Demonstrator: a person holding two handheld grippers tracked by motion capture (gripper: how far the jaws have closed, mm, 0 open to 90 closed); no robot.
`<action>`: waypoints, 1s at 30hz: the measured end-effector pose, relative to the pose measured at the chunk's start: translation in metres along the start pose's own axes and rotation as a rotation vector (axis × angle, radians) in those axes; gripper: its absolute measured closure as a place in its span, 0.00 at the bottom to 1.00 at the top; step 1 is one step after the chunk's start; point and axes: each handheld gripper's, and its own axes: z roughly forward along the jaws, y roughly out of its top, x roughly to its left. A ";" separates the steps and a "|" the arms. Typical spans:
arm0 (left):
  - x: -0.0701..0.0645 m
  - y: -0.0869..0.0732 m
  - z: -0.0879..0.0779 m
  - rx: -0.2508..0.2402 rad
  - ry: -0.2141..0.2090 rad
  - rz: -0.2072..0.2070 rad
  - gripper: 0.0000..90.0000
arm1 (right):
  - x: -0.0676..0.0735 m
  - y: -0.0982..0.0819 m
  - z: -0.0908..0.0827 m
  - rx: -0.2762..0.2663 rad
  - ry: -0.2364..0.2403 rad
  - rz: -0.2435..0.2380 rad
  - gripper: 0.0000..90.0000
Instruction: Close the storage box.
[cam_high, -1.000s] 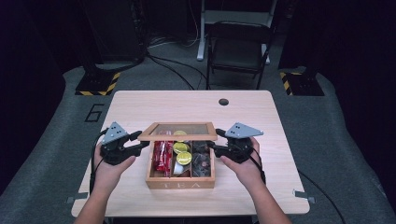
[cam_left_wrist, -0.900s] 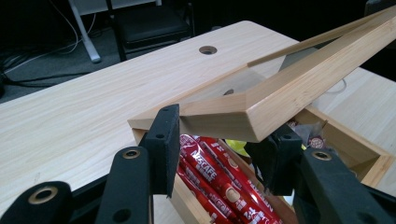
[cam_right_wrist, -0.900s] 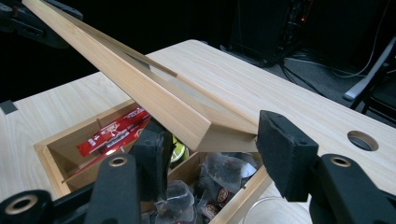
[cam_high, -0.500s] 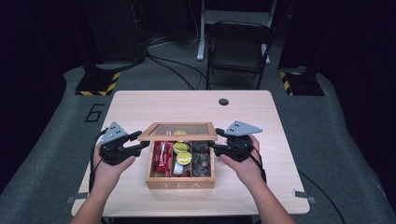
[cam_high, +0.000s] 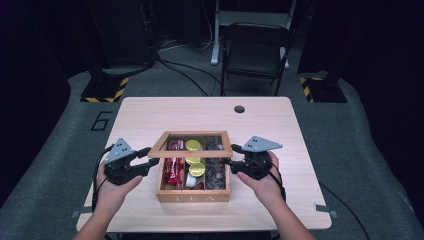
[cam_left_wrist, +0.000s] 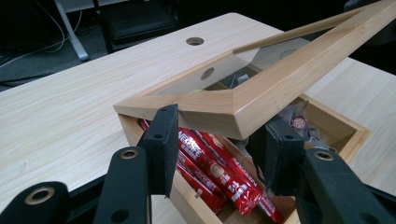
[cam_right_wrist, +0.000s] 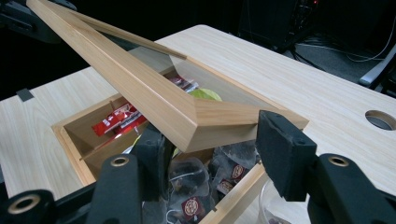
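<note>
Wooden tea box (cam_high: 193, 194) sits near the front-middle of the light wood counter (cam_high: 150, 112), "TEA" on its front wall; everything below is placed relative to that box.

Left of the box: person's left hand (cam_high: 111, 187) holds the left gripper (cam_high: 149, 159), grey plate on top, cable trailing. Jaws sit on either side of the lid's left corner. In the left gripper view the lid corner (cam_left_wrist: 219, 112) lies between the two black pads with a gap showing at each side, so jaws are apart, not clamped tight as far as I can see.

Over the box: glass-paned wooden lid (cam_high: 191, 145), raised and tilted, front edge up, back edge down toward the box's rear wall.

Inside the box, L to R: red stick packets (cam_high: 173, 167) in the left compartment, yellow-green round pods (cam_high: 196, 169) in the middle, dark tea bags (cam_high: 217, 170) w/ round tags at right.

Right of the box: right hand (cam_high: 264, 182) w/ right gripper (cam_high: 231, 156), jaws around the lid's right corner (cam_right_wrist: 219, 122); pads also stand off it a bit, apart.

Behind the box: round cable hole (cam_high: 239, 109) in the counter. Beyond the counter, a dark chair (cam_high: 256, 52) and floor cables (cam_high: 180, 70).
</note>
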 end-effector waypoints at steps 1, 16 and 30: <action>-0.001 -0.001 0.000 -0.003 0.000 0.000 0.59 | 0.000 -0.001 0.000 0.003 0.004 -0.005 0.52; -0.008 -0.016 -0.002 0.005 -0.001 0.010 0.59 | 0.009 -0.014 -0.005 0.011 -0.003 -0.017 0.53; -0.014 -0.031 -0.002 0.011 -0.002 0.025 0.59 | 0.016 -0.030 -0.007 0.014 -0.003 -0.050 0.53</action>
